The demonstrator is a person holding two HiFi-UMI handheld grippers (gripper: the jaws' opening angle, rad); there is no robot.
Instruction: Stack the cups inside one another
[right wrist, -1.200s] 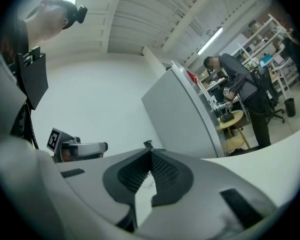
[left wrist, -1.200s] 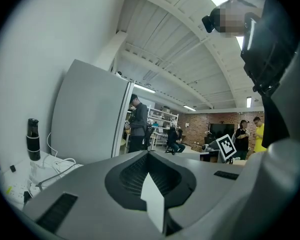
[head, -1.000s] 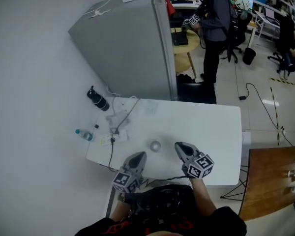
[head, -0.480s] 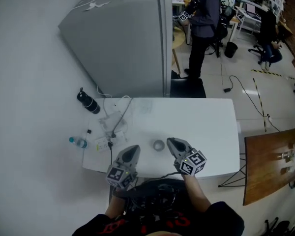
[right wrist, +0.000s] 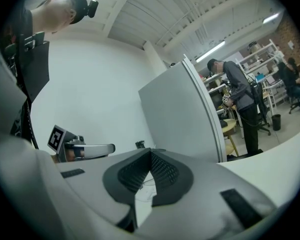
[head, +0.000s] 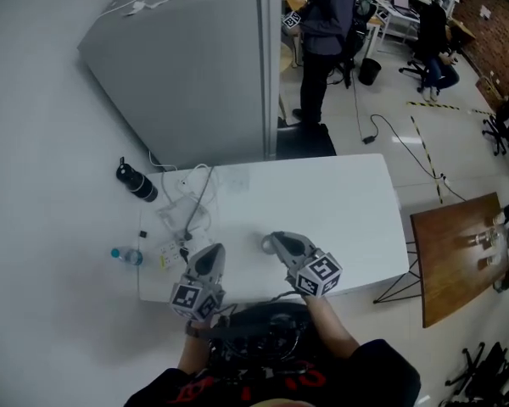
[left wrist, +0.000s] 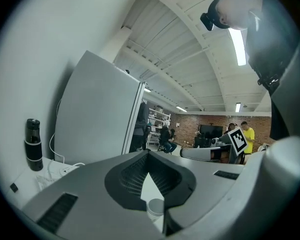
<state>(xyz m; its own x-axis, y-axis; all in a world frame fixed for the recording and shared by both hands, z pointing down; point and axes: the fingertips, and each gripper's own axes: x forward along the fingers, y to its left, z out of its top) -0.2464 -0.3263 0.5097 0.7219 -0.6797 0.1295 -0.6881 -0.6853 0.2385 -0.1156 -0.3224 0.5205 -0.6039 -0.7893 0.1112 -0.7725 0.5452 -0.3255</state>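
A small pale cup [head: 265, 244] stands upright on the white table [head: 339, 202], near the front edge. It also shows low in the left gripper view as a cup [left wrist: 155, 209] beyond the jaw tips. My right gripper [head: 276, 239] is shut and empty, its tip just right of the cup; whether it touches is unclear. My left gripper [head: 211, 253] hovers to the cup's left, apart from it, jaws closed with nothing between them. Each gripper sees the other: the right gripper [left wrist: 210, 152] and the left gripper [right wrist: 85, 149].
A black bottle [head: 132, 181], a small water bottle [head: 124, 255] and loose white cables [head: 187, 209] lie at the table's left end. A tall grey partition [head: 187, 75] stands behind the table. A person [head: 322, 24] stands beyond it. A wooden table [head: 458, 253] is at right.
The head view has swung, so the table sits further left. Both grippers shifted sideways over the front edge, and the right gripper's tip is now close beside the cup. Both stay shut.
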